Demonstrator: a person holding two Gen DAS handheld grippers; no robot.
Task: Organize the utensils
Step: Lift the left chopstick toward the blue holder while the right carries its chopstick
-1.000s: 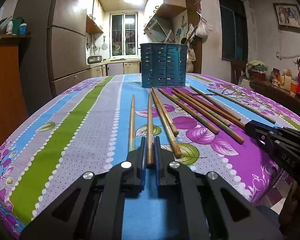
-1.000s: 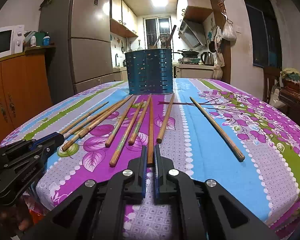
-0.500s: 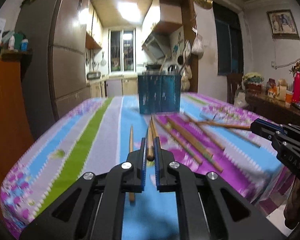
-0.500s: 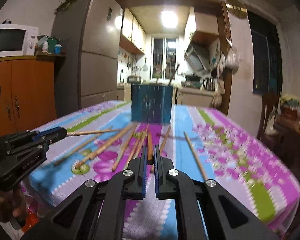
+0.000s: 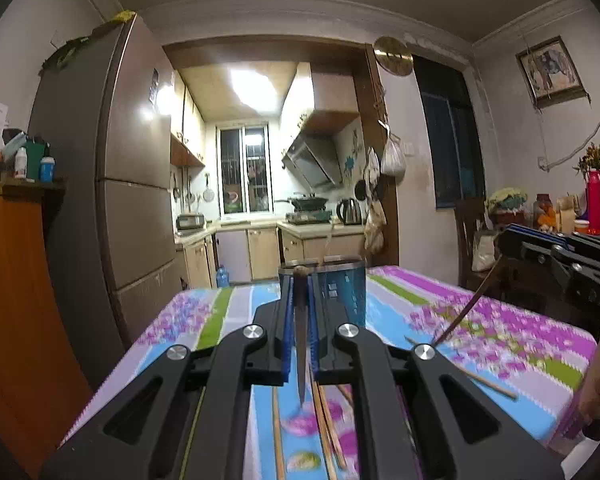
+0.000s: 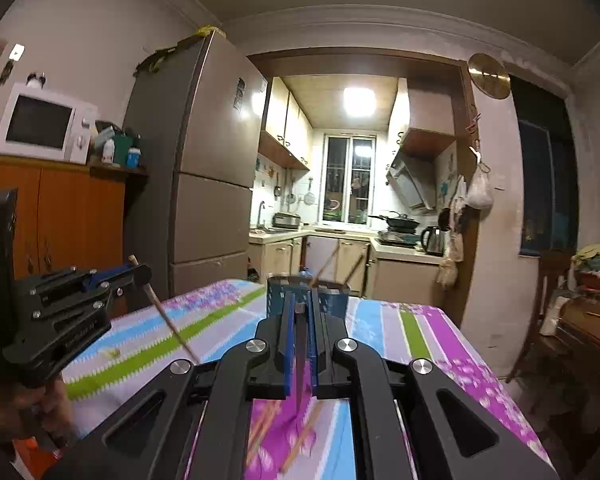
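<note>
Left chopstick (image 5: 300, 336): you hold it pinched in the left gripper (image 5: 300, 280), thick end at the fingertips, thin end hanging down toward the cloth (a near-vertical hang suits a drop into a tall holder).
Right chopstick (image 6: 300, 344): same grip in the right gripper (image 6: 300, 304), jaws closed narrow on the stick, point downward.
Why held so: judging from the task, you carry each stick upright so that it can slide tip-first into the holder rather than lie across its rim.
Holder (image 5: 342, 292): the dark blue slotted utensil holder stands upright at the far end of the table, straight ahead of both grippers; a few sticks already lean out of its top (image 6: 328, 264).
Left on the table: loose chopsticks (image 5: 326, 424) lie flat on the cloth below you, blurred, so the count is unclear.
Tablecloth (image 5: 500, 320): striped and floral, it covers the table (image 6: 456, 344).
Next: bring both tips over the holder's mouth before you let go.
</note>
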